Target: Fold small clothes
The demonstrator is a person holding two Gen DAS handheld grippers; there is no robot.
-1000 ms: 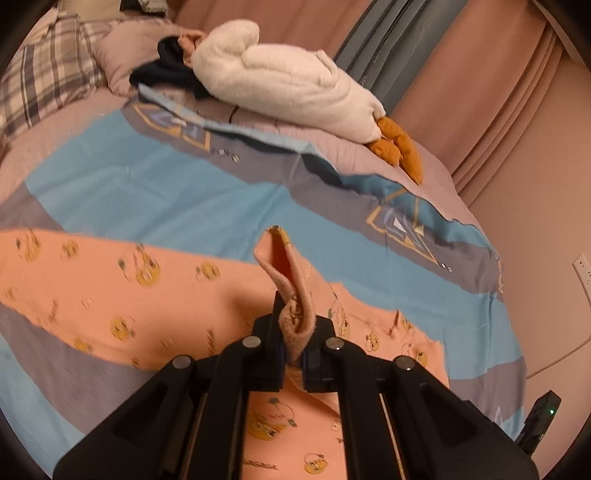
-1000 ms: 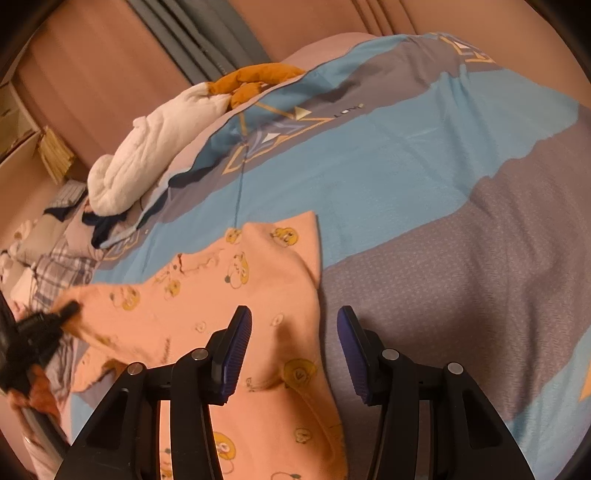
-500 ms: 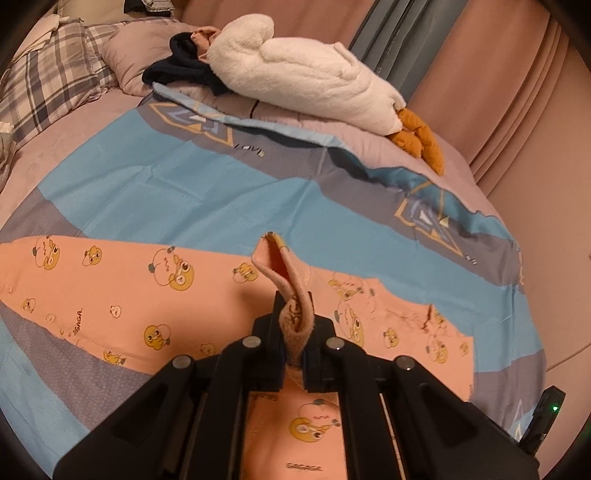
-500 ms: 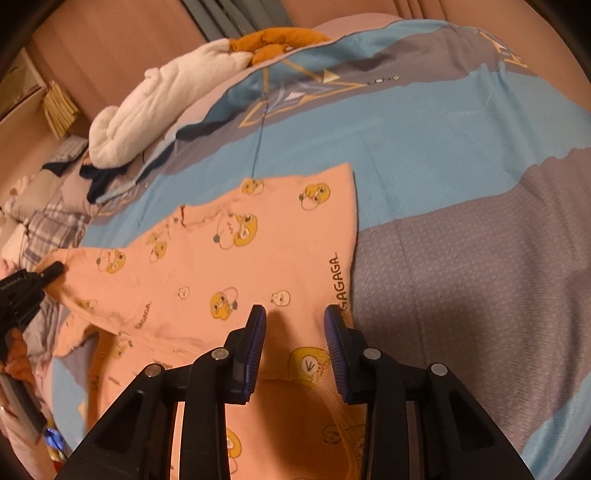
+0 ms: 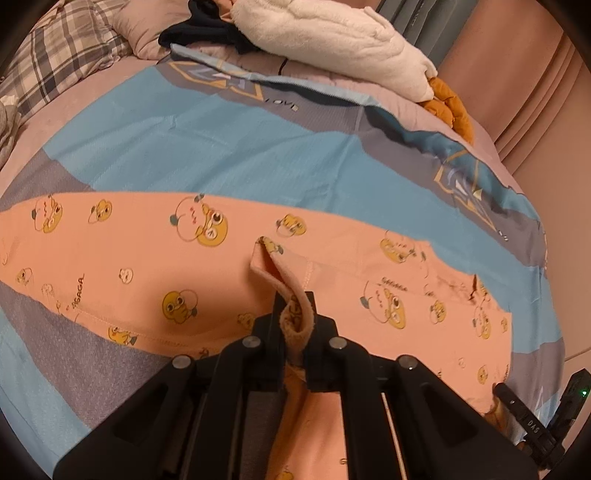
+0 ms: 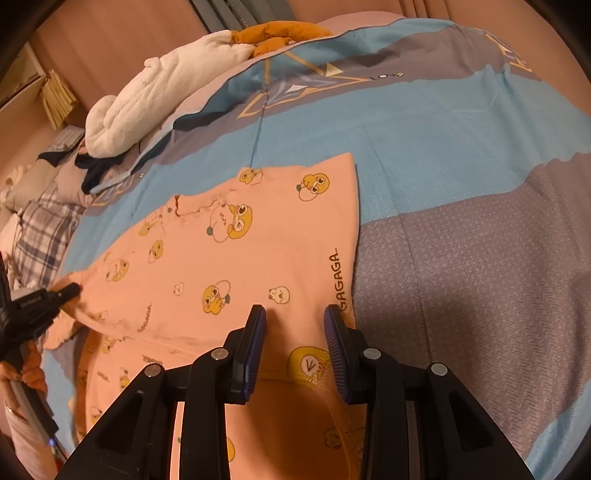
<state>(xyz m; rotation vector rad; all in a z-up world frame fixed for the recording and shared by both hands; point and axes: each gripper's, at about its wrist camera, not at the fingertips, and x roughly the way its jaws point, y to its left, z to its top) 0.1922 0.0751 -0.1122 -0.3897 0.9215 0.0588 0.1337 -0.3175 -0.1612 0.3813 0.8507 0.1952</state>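
A small peach garment point(image 5: 147, 251) printed with yellow ducks lies spread across the bed. My left gripper point(image 5: 295, 306) pinches a raised fold of its edge; the jaws are starting to open with the cloth still pressed between them. In the right wrist view the left gripper point(image 6: 70, 290) grips the garment's point(image 6: 258, 251) left corner. My right gripper point(image 6: 295, 314) hovers low over the hem near the right edge, its blue pads point(image 6: 256, 332) apart and flat cloth between them, not squeezed. The tip of the right gripper point(image 5: 502, 393) shows at the garment's far corner.
The bed carries a blue and grey patterned cover point(image 6: 461, 122). A white plush toy with orange feet point(image 5: 332, 40) and dark clothes point(image 5: 199, 29) lie at the far side, beside a plaid pillow point(image 5: 62, 62). Curtains point(image 5: 524, 103) hang behind. A hand point(image 6: 26, 373) holds the left gripper.
Both grippers have come down closer to the bed, and the garment now lies flatter and more spread out. The right jaws have narrowed. The left still holds the fold.
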